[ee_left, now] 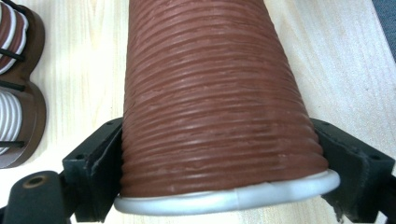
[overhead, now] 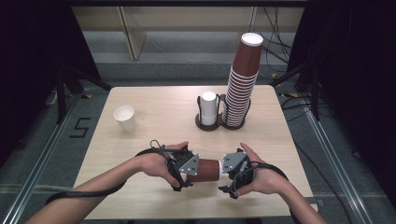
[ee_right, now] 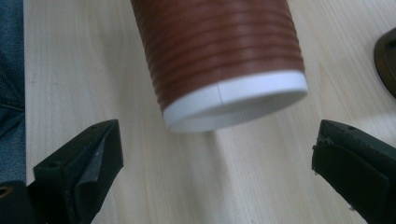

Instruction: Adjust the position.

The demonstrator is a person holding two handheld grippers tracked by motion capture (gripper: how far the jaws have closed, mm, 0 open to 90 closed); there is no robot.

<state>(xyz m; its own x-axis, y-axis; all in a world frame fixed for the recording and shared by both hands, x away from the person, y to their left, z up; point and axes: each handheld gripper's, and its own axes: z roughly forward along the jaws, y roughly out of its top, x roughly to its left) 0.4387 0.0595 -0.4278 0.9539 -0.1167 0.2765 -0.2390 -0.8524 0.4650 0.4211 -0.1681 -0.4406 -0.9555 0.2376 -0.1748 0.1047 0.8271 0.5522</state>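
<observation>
**Ribbed cup held level over the counter**

The left claw (overhead: 183, 169) clamps the ribbed brown paper cup (overhead: 204, 170) near its rolled white rim. At the cup's three o'clock, the right claw (overhead: 229, 173) gapes wide, off the recessed white base (ee_right: 236, 109), above the pale wood-grain counter (overhead: 154, 126).

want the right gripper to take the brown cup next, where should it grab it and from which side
Grip the brown cup just behind its white base rim, coming in from the base end that faces the right gripper. The cup lies level, narrow end toward those open fingers, and the ribbed wall should resist slipping. The left gripper already clamps the wide mouth end.
</observation>
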